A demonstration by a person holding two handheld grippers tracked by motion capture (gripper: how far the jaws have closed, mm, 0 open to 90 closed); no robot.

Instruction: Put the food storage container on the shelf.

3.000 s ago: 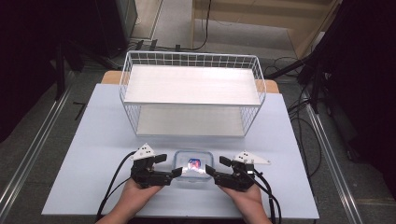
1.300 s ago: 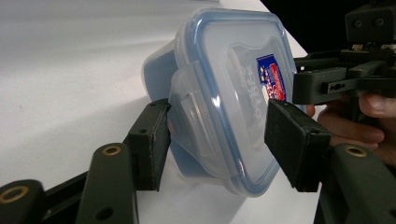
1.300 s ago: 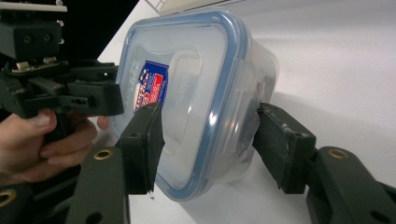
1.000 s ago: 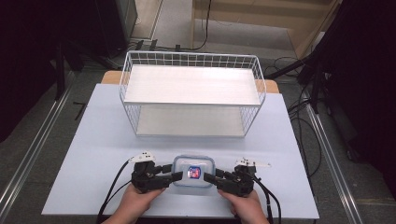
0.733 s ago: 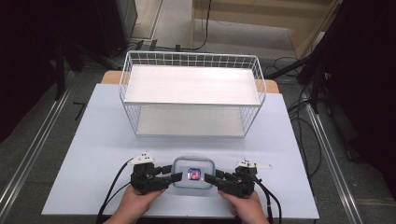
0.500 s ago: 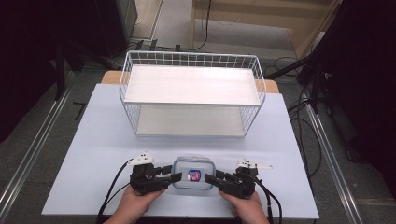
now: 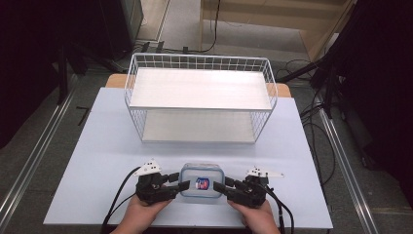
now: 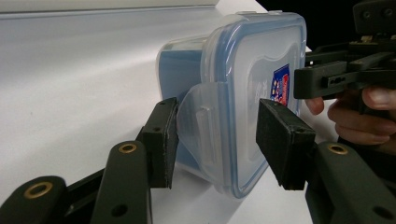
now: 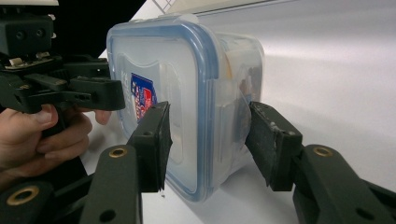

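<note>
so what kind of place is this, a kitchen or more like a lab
More likely a lab or recording workspace than a kitchen. A plain white table holds a wire shelf rack and a plastic food container, with cables trailing over the floor and dark equipment stands alongside.

A: From where does the high view look?

B: From above the person's side, forward and down on the pale blue bench (image 7: 97,161).

A: And the gripper views?

B: Each looks along its own black jaws, very near the clear plastic box with a blue-rimmed lid (image 8: 252,93), from opposite sides. All three views share this box.
</note>
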